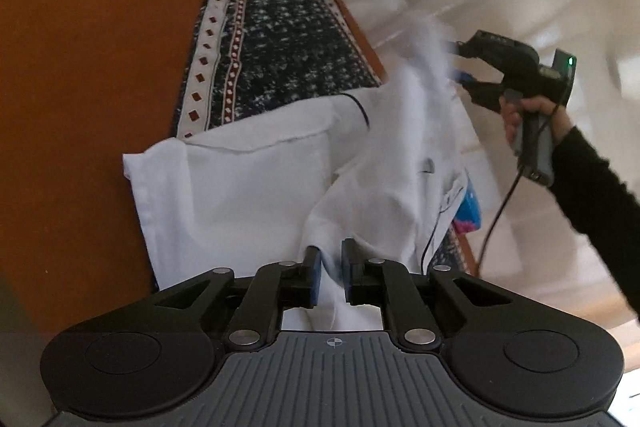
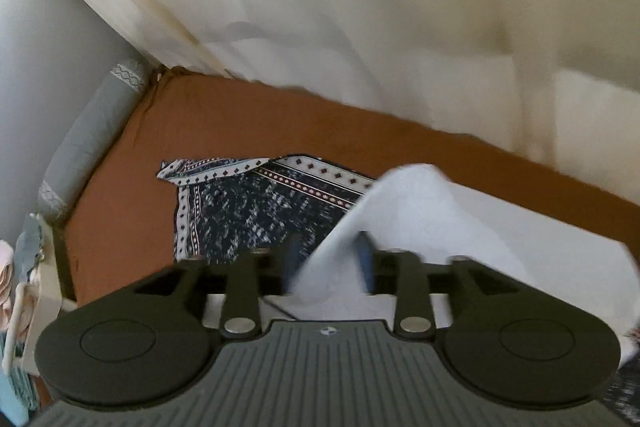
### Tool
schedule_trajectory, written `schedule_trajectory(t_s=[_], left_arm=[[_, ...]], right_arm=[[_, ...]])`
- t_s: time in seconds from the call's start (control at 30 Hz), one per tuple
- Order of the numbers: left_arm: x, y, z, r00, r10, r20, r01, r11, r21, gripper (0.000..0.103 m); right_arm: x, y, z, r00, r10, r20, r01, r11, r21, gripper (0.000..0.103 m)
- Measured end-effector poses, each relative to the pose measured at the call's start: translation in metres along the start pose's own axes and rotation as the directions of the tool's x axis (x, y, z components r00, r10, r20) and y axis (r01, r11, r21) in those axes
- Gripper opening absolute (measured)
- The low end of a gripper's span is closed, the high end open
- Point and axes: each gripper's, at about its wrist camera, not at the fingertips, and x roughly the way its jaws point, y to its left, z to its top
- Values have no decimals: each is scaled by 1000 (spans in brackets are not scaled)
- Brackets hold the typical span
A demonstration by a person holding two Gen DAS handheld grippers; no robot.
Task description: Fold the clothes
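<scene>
A white garment (image 1: 248, 187) lies partly spread on the orange-brown bed (image 1: 88, 67), over a dark patterned cloth (image 1: 280, 39). My left gripper (image 1: 331, 261) is shut on a bunched fold of the white garment near its lower edge. My right gripper (image 1: 460, 67) shows in the left wrist view, raised off the bed and shut on another edge of the garment, lifting it. In the right wrist view the right gripper (image 2: 330, 259) pinches the white garment (image 2: 400, 211), which rises in a peak between the blue pads. The image is blurred there.
The patterned cloth (image 2: 256, 211) has a white border with red diamonds. A grey bolster (image 2: 88, 139) lies along the bed's far side by the wall. White curtains (image 2: 360, 7) hang behind the bed (image 2: 240, 119). A bright pink and blue item (image 1: 470, 211) peeks out under the garment.
</scene>
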Motion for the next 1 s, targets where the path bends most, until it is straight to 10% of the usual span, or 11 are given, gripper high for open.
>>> schedule_trajectory(t_s=[0.07,0.17,0.3,0.6,0.87,1.0], left_arm=[[-3,8,8,1000,-17,-11,16,998,-53,26],[-16,13,20,999,21,30,-20,1000,-13,56],[-30,18,34,997,66,48,-68,996,49,57],[-29,-16,64,998,16,53,-31,954,298,73],[30,-32,49,991,134,-6,-115,870,480,73],[43,-22,50,988,154,-21,-130,889,440,39]], right_arm=[[2,2,-1,1000,6,5,-6,1000,6,48],[-20,-4,-3,999,22,31,-23,1000,16,51],[-67,-13,-23,995,26,100,-29,999,29,59],[-137,-38,-188,999,-16,38,13,997,72,66],[-134,-44,-327,991,94,-100,-68,967,246,66],[-121,-37,-362,977,158,-146,-117,960,256,66]])
